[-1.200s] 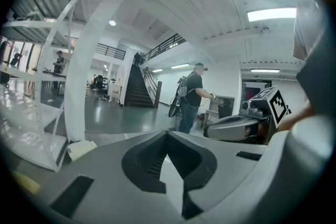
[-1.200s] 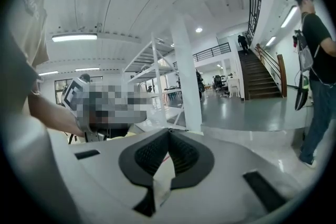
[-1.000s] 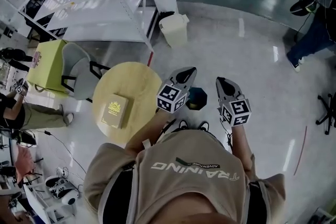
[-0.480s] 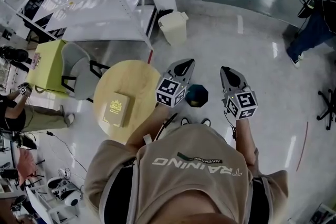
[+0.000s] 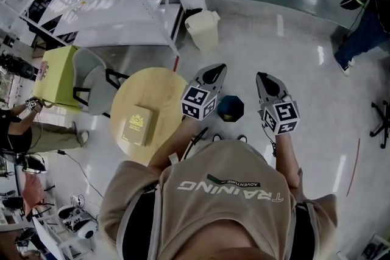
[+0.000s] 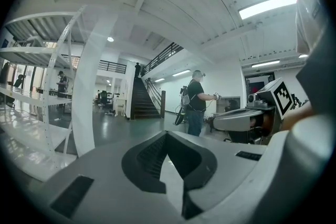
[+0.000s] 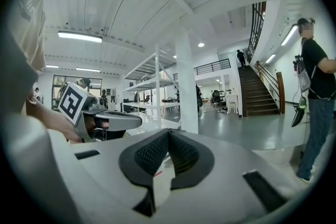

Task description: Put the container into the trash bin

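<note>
Left gripper (image 5: 214,72) and right gripper (image 5: 263,78) both have fingers pressed together, holding nothing

Glossy, polished floor (image 5: 292,52) here, throwing back the lights. The round table (image 5: 152,91) looks like pale matt wood, the shelving (image 5: 109,3) white-painted metal. The left gripper (image 5: 216,70) has a matt grey plastic shell and ribbed black pads (image 6: 149,157).

The round table (image 5: 152,91) is pale yellow, and the box (image 5: 136,126) on it is a deeper yellow with a gold emblem. The trash bin (image 5: 203,30) is cream-white. The left gripper (image 5: 214,72) and right gripper (image 5: 263,78) are grey, their cubes patterned with black-and-white squares.
</note>
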